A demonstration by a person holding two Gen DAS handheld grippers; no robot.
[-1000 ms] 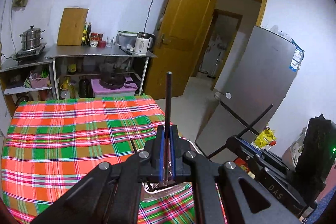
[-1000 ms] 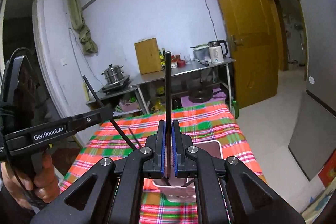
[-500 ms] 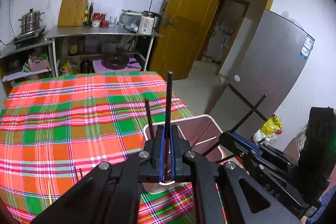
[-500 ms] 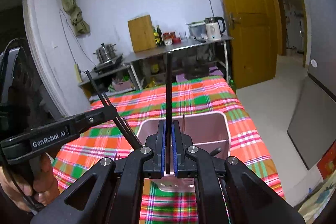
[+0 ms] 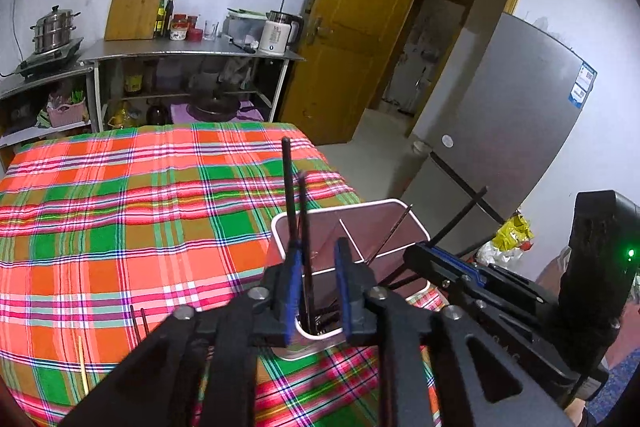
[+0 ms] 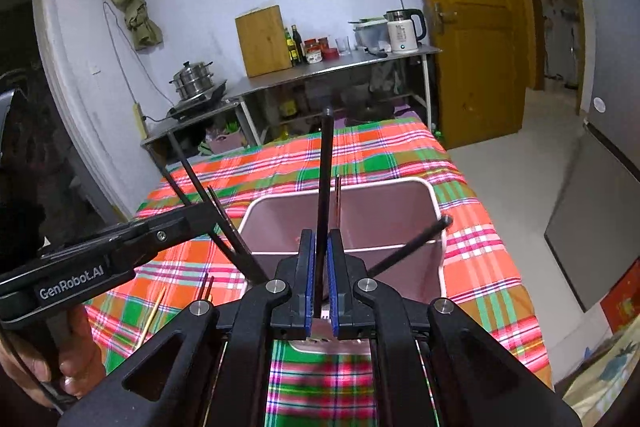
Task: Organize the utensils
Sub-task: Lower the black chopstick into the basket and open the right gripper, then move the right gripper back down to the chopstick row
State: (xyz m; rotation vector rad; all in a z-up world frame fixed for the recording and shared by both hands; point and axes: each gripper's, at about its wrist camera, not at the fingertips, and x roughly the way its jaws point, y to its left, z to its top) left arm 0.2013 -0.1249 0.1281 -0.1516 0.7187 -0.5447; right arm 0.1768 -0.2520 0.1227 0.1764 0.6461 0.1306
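Looking along our left gripper [image 5: 316, 291], we see the blue pads spread apart, with two black chopsticks [image 5: 298, 227] standing in the gap; one leans against the left pad, and nothing pinches them. Their lower ends drop into the pink utensil holder [image 5: 404, 223] that sits on the plaid tablecloth [image 5: 120, 207] near the table's right edge. A divider splits the holder, and a thin brown chopstick [image 5: 394, 231] leans in the far compartment.

Our right gripper [image 6: 320, 279] has its pads nearly together, clamped on a single black chopstick [image 6: 325, 179] that rises upright over the same holder [image 6: 436, 211]. Another black stick [image 6: 412, 247] rests slanted across the holder's right rim.

On the cloth to the left of the holder lie loose chopsticks: a pale bamboo one [image 6: 154, 315] and a dark reddish pair [image 6: 208, 287], well apart from both grippers
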